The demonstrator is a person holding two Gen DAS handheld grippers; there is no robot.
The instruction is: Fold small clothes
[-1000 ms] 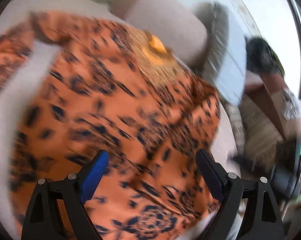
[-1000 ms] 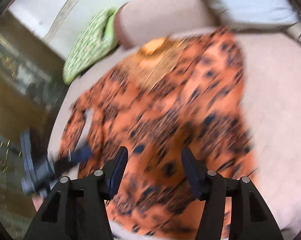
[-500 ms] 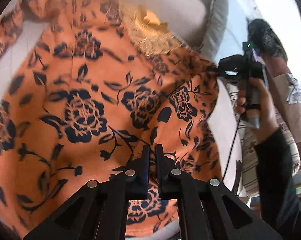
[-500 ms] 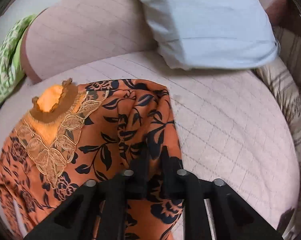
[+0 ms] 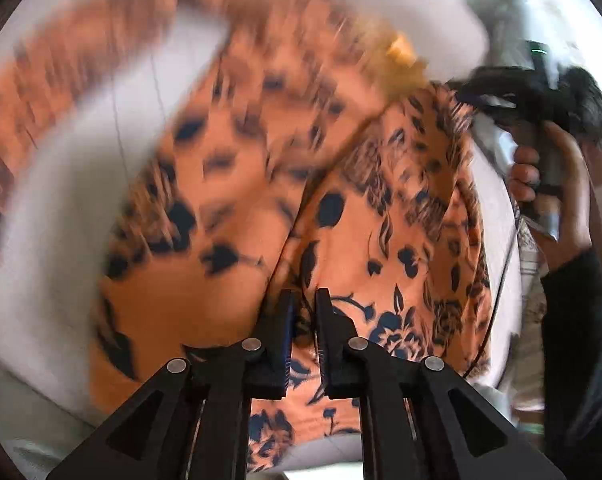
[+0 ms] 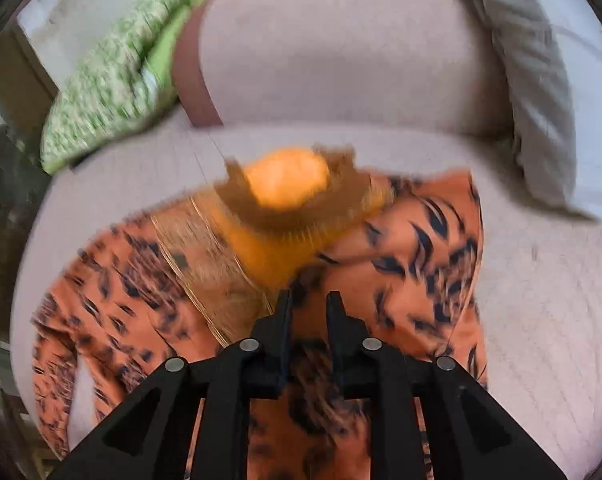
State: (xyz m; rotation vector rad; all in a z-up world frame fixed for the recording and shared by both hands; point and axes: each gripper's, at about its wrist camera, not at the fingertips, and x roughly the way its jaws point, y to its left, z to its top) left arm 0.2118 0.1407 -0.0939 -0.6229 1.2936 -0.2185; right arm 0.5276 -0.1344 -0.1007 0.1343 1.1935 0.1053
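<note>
On the pale quilted cushion (image 6: 541, 320) lies the orange floral garment (image 5: 381, 220), spread out with its right side lifted and folded over toward the middle; a crease runs from the neckline down to the near hem. Left wrist view only: a sleeve (image 5: 61, 92) arcing far left, and the person's hand (image 5: 541, 184) at right gripping the handle of the other tool at the garment's far right edge. Right wrist view only: the gold lace collar (image 6: 293, 196) with plain orange inside, a green patterned cushion (image 6: 113, 92) far left, the sofa backrest (image 6: 341, 48) behind, a grey-white pillow (image 6: 549, 92) far right. Heavy motion blur in both views.

Left hand-held gripper (image 5: 303, 320): fingers nearly pressed together, pinching a fold of the garment at the near hem. Right hand-held gripper (image 6: 308, 320): narrow gap, fabric bunched between the fingers just below the collar, pinching the garment.
</note>
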